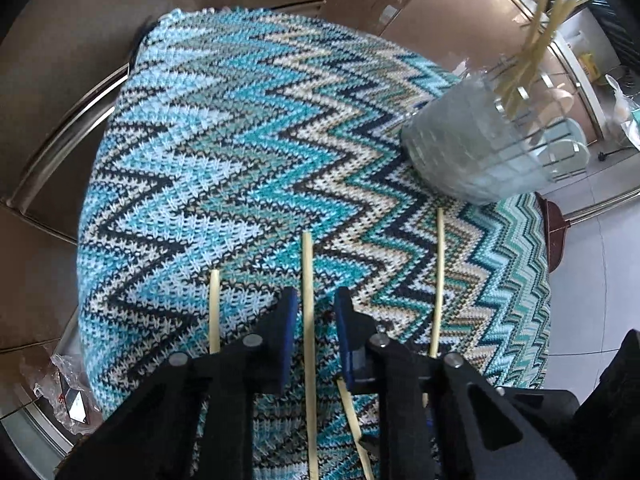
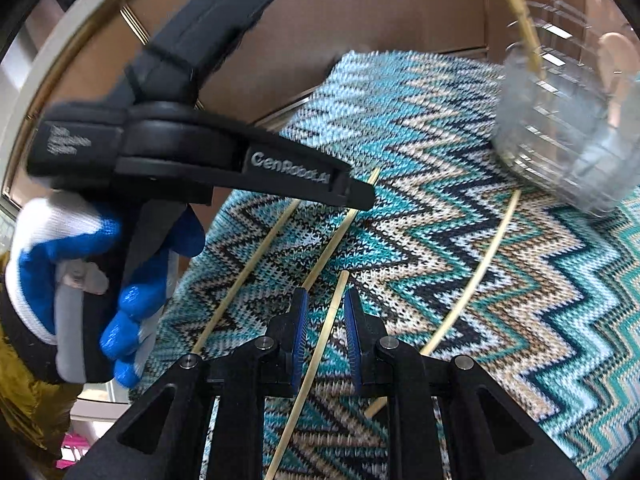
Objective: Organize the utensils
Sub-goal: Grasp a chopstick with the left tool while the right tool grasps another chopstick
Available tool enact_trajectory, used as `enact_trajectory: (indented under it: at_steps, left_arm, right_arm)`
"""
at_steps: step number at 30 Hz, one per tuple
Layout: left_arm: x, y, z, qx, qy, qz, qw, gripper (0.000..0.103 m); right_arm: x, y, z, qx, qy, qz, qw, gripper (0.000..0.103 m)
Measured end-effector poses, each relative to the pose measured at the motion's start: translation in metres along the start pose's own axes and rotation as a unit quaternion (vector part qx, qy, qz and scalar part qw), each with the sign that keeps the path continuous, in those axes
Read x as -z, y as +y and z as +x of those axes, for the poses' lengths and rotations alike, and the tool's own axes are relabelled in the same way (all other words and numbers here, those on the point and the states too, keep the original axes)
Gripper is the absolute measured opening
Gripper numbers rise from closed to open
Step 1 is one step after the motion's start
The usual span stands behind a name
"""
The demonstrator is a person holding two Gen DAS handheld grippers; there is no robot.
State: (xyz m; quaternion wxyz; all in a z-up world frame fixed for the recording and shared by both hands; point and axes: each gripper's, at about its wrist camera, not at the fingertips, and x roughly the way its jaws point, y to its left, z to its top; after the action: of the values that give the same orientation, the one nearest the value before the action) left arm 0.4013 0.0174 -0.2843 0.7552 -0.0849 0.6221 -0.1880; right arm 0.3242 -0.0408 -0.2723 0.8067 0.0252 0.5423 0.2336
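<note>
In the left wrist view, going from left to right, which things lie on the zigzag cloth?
Short chopstick → chopstick between the open fingers of the left gripper → slanted chopstick → long chopstick → clear holder with chopsticks standing in it.

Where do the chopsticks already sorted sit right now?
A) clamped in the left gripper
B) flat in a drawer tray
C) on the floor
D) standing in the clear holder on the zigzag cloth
D: several chopsticks stand leaning in the clear holder on the zigzag cloth, while the left gripper is open, straddling a loose chopstick that lies on the cloth.
</note>
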Motion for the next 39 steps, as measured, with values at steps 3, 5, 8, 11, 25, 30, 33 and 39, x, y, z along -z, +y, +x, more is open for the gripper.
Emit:
enact_trajectory:
  at_steps: [3,5,8,11,25,30,33,39]
  left_arm:
    - [-0.001,0.004,0.007,0.005,0.007,-0.006,0.9999,0.013]
    - [-0.002,0.005,0.007,0.008,0.008,-0.008,0.9999,0.013]
    - [-0.002,0.005,0.008,0.01,0.008,-0.008,0.9999,0.011]
    - [-0.002,0.005,0.008,0.012,0.009,-0.012,0.9998,0.009]
    - [0.015,-0.002,-0.017,-0.001,-0.017,-0.018,0.9997,0.006]
    - [0.029,-0.01,-0.046,-0.011,-0.056,-0.006,0.9983,0.006]
    - [0.036,-0.014,-0.061,-0.026,-0.072,0.003,0.9971,0.005]
    - [0.031,-0.021,-0.054,-0.051,-0.072,0.012,0.9961,0.008]
  right_arm:
    - [-0.001,0.001,0.013,0.006,0.019,0.0,1.0,0.017]
    - [-0.002,0.0,0.021,0.011,0.03,0.0,0.999,0.016]
    - [-0.003,-0.002,0.033,0.021,0.044,0.006,0.999,0.014]
    - [-0.005,-0.003,0.034,0.028,0.043,0.011,0.999,0.012]
    - [0.009,-0.001,-0.01,0.016,-0.013,0.04,0.999,0.006]
    - [0.025,0.001,-0.048,0.016,-0.056,0.037,0.998,0.006]
    - [0.033,-0.001,-0.074,0.016,-0.085,0.037,0.996,0.006]
    - [0.046,-0.007,-0.091,0.005,-0.116,0.043,0.992,0.006]
